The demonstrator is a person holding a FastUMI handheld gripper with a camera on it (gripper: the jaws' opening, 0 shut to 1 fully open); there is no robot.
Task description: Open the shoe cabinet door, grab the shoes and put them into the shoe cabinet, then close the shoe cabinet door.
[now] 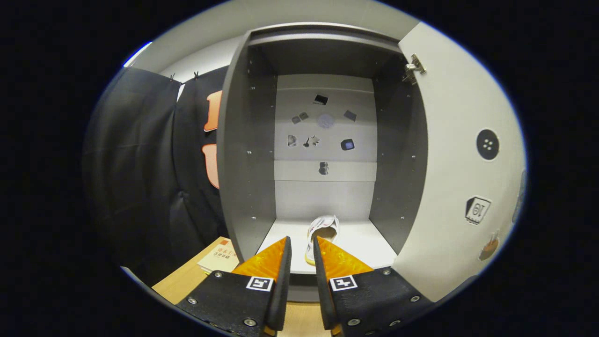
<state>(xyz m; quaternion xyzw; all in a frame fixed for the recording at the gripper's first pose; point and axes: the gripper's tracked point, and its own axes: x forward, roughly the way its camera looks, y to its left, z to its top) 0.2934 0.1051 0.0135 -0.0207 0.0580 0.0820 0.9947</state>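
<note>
Gripper view, cabinet: inside the open shoe cabinet (323, 140), a single compartment with no shelf fitted, only rows of peg holes on both side walls.
Door: the cabinet door (461, 159) is swung wide to the right on its hinge (414, 68), which leaves the whole opening free for loading.
Shoe: a white shoe (322, 229) lies on the cabinet floor (365, 243), toe toward the back wall, heel toward the opening, just ahead of the fingertips.
Why there: it sits near the front edge, probably as far in as a straight reach takes it; I judge this shoe to be placed.
Gripper: the gripper (302, 241) has a narrow gap between its fingers and grips nothing; the shoe's heel shows through that gap, clear of both fingers.
Pose: fingers level, pointing straight into the opening, tips at the cabinet's front edge.
Beside: a booklet (220, 257) lies on the wooden floor (187, 281) left of the cabinet.
Remaining: closing the door, by my reading.
</note>
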